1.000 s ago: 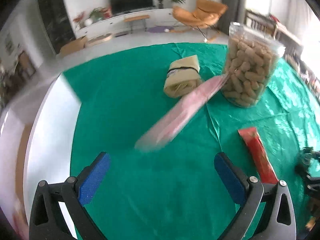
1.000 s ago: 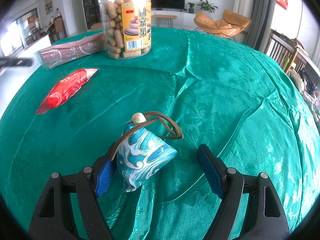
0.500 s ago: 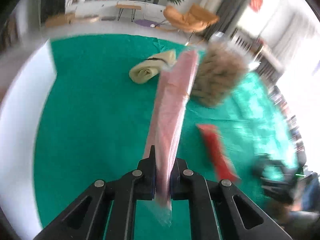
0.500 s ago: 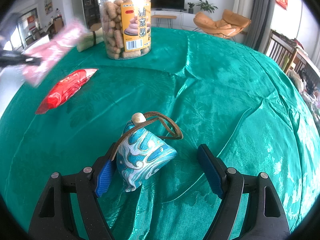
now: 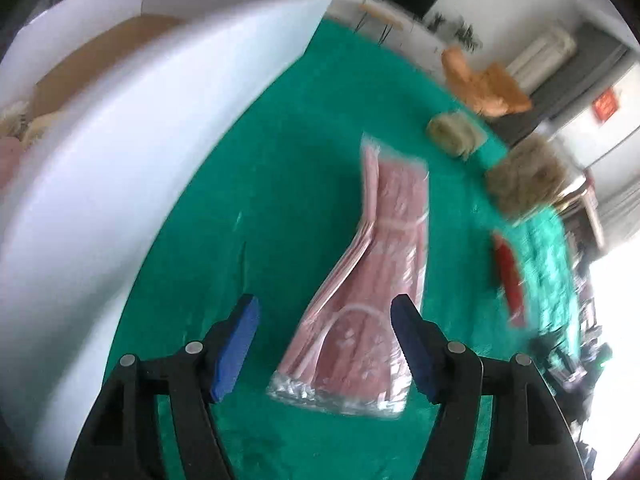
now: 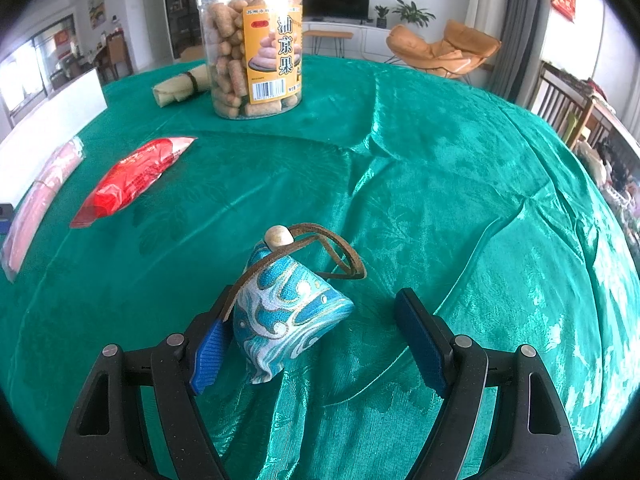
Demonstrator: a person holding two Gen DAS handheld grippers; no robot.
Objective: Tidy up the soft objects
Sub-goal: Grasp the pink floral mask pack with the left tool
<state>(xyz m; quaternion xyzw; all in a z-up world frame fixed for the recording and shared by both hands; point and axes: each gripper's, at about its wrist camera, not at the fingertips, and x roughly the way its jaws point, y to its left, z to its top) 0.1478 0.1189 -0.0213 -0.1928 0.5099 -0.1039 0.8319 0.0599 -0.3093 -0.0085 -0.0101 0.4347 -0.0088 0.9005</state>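
My left claw (image 5: 324,344) has just been spreading and stands clear of the pink pack (image 5: 372,280) lying on the bench (image 5: 248,216) beside the white box (image 5: 120,168) (right claw (image 6: 308,340) spread, pouch (image 6: 284,312) unpinched), so I lift straight off.

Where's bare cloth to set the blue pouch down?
Widest bare cloth lies right of the snack jar and beyond the blue pouch. A smaller patch lies between the red packet and the pouch. Crowded along the left: pink packet, red packet, white box.
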